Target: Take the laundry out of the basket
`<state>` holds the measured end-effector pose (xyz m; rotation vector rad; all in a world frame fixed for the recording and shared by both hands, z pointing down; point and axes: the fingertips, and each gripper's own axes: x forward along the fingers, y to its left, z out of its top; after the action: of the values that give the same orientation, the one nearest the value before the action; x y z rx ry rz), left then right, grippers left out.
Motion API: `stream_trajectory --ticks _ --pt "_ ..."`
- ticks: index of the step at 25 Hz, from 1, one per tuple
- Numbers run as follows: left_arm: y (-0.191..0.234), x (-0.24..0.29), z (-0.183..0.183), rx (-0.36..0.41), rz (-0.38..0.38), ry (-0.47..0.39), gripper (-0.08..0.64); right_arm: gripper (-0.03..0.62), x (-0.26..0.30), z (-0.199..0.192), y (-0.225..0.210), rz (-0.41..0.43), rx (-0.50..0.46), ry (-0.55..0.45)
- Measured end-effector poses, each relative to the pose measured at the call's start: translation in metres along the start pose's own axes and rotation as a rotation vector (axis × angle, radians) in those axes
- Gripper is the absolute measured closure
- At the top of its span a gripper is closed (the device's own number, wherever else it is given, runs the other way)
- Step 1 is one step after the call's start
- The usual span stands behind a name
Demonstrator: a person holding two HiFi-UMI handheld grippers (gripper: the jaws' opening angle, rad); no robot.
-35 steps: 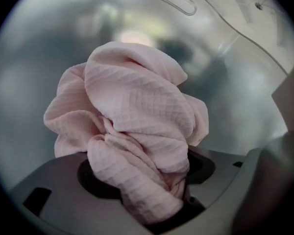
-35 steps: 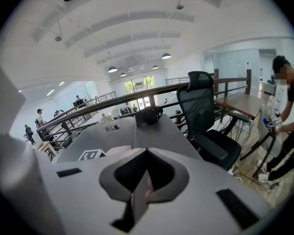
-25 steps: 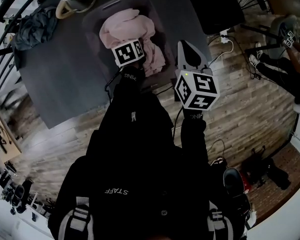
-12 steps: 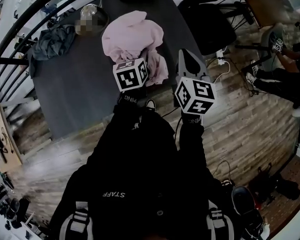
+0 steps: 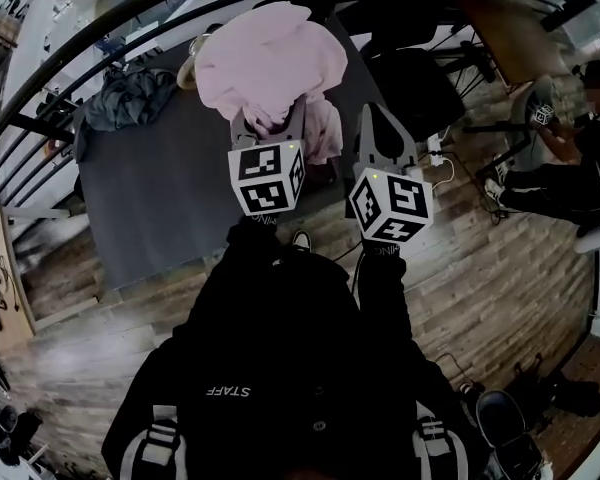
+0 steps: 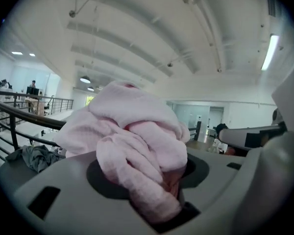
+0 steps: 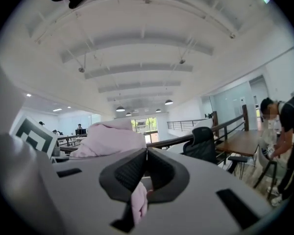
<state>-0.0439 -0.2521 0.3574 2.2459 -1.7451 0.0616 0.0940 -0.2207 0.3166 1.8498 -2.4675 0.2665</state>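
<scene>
A bulky pink garment hangs lifted high in front of me, hiding the basket. My left gripper is shut on its bunched lower folds, and in the left gripper view the pink garment fills the space between the jaws of the left gripper. My right gripper is held up just right of it. In the right gripper view the right gripper has its tips together with a small pink fold pinched low between the pads.
A grey table lies below, with a blue-grey cloth at its far left. A black chair stands right of the table. A dark railing curves across the left, and a person is at the far right.
Both grippers have risen, and the pink garment has come up out of the basket with them. The basket has dropped out of sight behind the garment.
</scene>
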Motion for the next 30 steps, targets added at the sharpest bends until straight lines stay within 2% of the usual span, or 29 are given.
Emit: stream_trajectory --ticks 7,11,20,30 --pt "-0.001 -0.043 0.065 0.091 0.006 -0.218 0.327 0.578 -0.022 0.049 0.022 -0.018 -0.067 -0.166" --pt "-0.001 -0.063 0.087 0.118 0.014 -0.292 0.327 0.577 -0.033 0.065 0.032 -0.016 -0.082 -0.219" --pt "0.001 -0.076 0.106 0.153 0.014 -0.315 0.325 0.578 -0.037 0.085 0.044 -0.031 -0.11 -0.257" --pt "-0.001 -0.074 0.116 0.181 -0.009 -0.345 0.325 0.578 -0.031 0.089 0.045 -0.057 -0.131 -0.254"
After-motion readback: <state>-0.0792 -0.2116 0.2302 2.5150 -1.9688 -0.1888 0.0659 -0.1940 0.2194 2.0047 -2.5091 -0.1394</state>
